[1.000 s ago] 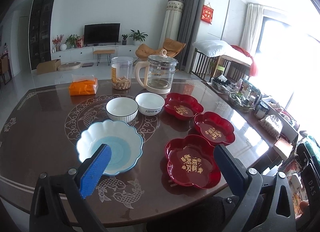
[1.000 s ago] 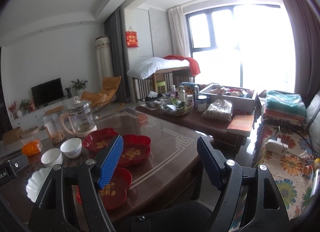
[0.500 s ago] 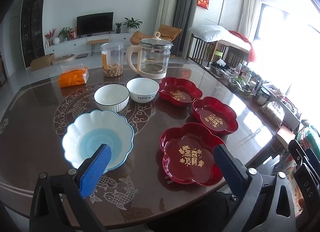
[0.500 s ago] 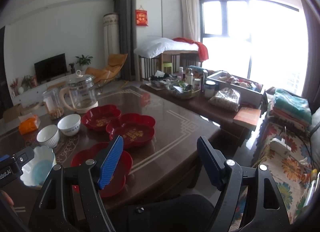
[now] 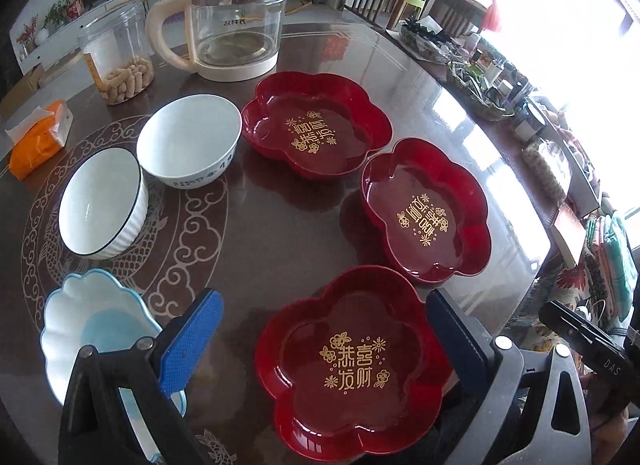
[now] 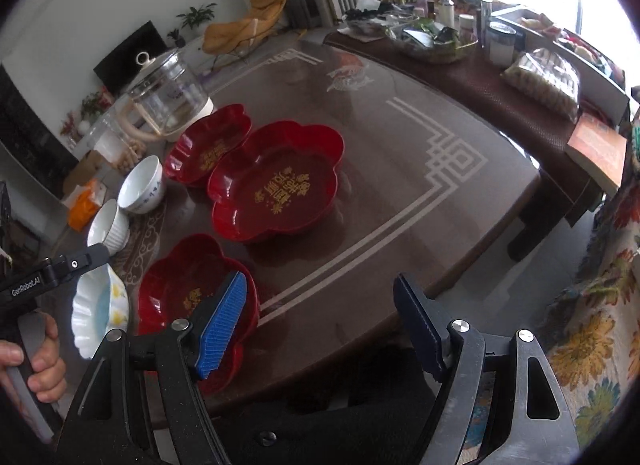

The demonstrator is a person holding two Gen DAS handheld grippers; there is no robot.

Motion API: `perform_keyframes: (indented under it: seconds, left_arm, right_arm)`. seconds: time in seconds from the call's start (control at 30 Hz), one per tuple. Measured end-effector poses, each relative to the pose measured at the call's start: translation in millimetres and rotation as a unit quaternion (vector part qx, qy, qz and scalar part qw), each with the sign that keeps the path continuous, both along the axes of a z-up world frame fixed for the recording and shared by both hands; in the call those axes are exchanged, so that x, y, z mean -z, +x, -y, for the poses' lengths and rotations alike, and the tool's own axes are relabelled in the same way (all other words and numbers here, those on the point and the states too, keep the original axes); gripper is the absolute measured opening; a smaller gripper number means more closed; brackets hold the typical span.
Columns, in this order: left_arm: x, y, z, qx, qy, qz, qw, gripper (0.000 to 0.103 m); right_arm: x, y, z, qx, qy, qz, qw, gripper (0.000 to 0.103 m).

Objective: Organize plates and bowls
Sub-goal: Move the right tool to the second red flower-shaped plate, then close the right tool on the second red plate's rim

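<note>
Three red flower-shaped plates lie on the brown table: a near one [image 5: 352, 361] [image 6: 188, 289], a middle one [image 5: 424, 209] [image 6: 276, 181] and a far one [image 5: 316, 121] [image 6: 208, 145]. Two white bowls [image 5: 100, 201] [image 5: 188, 141] and a white-and-blue scalloped bowl [image 5: 88, 325] [image 6: 100, 305] stand to the left. My left gripper [image 5: 324, 329] is open, hovering over the near red plate. My right gripper [image 6: 320, 313] is open, above the table's front edge, right of the near plate.
A glass kettle [image 5: 232, 25], a jar of peanuts [image 5: 120, 53] and an orange tissue pack [image 5: 36, 141] stand at the back of the table. A cluttered side table [image 6: 480, 45] lies to the right. A floral sofa [image 6: 592, 325] is beyond the table's edge.
Both grippers have tilted downward and moved in closer over the table. The left one now hangs over the near red plate. Nothing has been grasped.
</note>
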State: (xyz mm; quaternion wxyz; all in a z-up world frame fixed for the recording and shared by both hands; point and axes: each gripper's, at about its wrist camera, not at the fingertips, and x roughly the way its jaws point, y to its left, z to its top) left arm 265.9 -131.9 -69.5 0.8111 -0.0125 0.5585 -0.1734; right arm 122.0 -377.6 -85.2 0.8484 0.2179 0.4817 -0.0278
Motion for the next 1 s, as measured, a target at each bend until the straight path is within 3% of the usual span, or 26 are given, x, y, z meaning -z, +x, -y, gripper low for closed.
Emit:
perform_keyframes:
  seconds: [0.23, 0.37, 0.43, 0.5, 0.6, 0.73, 0.8, 1.0]
  left_arm:
    - [35, 54, 45, 0.001, 0.035, -0.042, 0.9985, 0.082]
    - [55, 71, 60, -0.006, 0.044, -0.056, 0.9974, 0.071]
    - [60, 77, 67, -0.005, 0.036, -0.061, 0.9975, 0.067]
    - [63, 81, 73, -0.006, 0.025, -0.065, 0.9975, 0.064]
    - [69, 85, 81, -0.008, 0.018, -0.072, 0.9972, 0.053]
    - [80, 86, 90, -0.004, 0.005, -0.085, 0.9964, 0.026]
    - [80, 84, 91, -0.006, 0.006, -0.074, 0.9972, 0.017]
    - [55, 71, 91, 0.007, -0.008, -0.038, 0.9992, 0.014]
  right_arm:
    - [27, 75, 41, 0.009, 0.110, -0.057, 0.992, 0.079]
    - [38, 104, 38, -0.007, 0.082, -0.074, 0.994, 0.078]
    - [45, 114, 35, -0.015, 0.052, -0.079, 0.995, 0.071]
    - [55, 124, 32, -0.029, 0.041, -0.089, 0.995, 0.044]
    - [65, 133, 27, -0.037, 0.025, -0.093, 0.995, 0.041]
    - [72, 139, 27, -0.032, 0.006, -0.089, 0.995, 0.037]
    - [75, 139, 27, -0.033, 0.003, -0.093, 0.995, 0.010]
    - [62, 123, 25, -0.029, -0.013, -0.071, 0.997, 0.010]
